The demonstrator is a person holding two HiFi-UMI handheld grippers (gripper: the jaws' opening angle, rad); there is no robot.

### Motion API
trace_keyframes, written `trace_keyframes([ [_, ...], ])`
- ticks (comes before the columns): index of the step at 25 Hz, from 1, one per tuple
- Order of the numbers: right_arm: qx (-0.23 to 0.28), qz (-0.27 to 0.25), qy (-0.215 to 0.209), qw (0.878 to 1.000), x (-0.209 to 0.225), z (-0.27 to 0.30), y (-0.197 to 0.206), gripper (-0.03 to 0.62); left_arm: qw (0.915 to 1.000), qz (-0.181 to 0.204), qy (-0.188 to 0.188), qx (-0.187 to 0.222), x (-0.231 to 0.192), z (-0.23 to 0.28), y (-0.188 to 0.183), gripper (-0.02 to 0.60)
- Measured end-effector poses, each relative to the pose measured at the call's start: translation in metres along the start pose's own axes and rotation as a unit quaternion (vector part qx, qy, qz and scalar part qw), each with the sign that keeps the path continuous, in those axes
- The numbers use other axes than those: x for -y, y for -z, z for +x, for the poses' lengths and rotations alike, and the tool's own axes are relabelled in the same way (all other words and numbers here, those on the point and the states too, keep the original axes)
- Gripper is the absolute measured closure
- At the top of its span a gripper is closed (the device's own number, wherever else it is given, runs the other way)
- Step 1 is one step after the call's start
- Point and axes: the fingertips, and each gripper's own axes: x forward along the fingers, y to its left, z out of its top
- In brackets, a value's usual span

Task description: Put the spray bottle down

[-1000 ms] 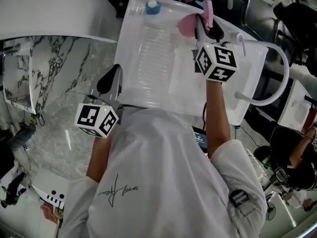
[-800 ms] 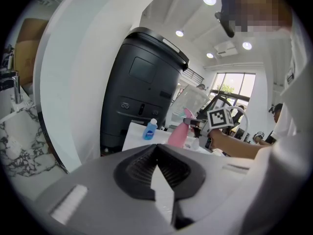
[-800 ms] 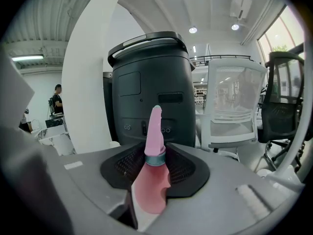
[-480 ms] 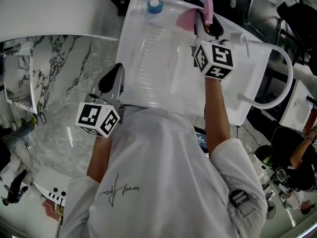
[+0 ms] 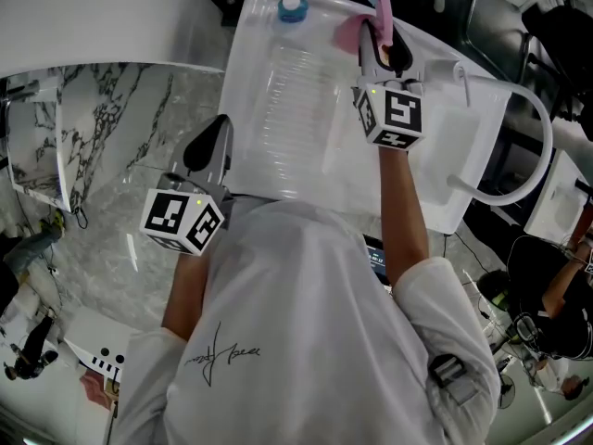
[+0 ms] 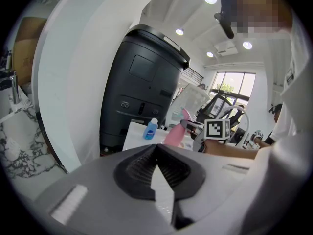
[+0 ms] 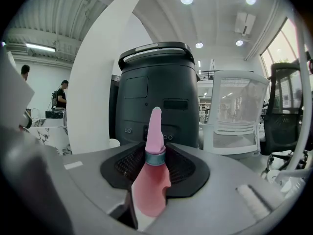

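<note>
A pink spray bottle (image 5: 351, 33) hangs over the far edge of the white table (image 5: 278, 170), its nozzle (image 5: 384, 9) tipped away from me. My right gripper (image 5: 380, 46) is shut on it. In the right gripper view the pink bottle (image 7: 151, 182) fills the space between the pads, nozzle pointing up. From the left gripper view the same bottle (image 6: 174, 134) shows beside the right gripper's marker cube (image 6: 217, 129). My left gripper (image 5: 208, 148) stays near the table's left edge, over the marble counter (image 5: 111, 146). Its jaws meet with nothing between them, as the left gripper (image 6: 157, 150) view shows.
A small blue-capped bottle (image 5: 291, 9) stands at the table's far edge, left of the spray bottle. A big black bin (image 7: 156, 97) rises behind the table, with a white mesh chair (image 7: 234, 112) to its right. A curved white tube (image 5: 526, 146) arcs off the table's right side.
My right gripper drifted slightly left and away with the spray bottle and rolled a little; its marker cube now faces differently. The left gripper kept still.
</note>
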Motion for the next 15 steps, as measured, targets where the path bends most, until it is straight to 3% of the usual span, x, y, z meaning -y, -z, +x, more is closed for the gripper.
trace_keyframes([
  [8,0.011,-0.009,0.013,1.0,-0.003,-0.0043,0.0038,0.468,1.0,0.001,0.004,0.003,0.0038,-0.0013,0.0002,0.575],
  [15,-0.011,-0.004,0.0,1.0,-0.0053,-0.0034,0.0098,0.462,1.0,0.001,0.006,0.007,0.0059,-0.0055,-0.0005,0.575],
])
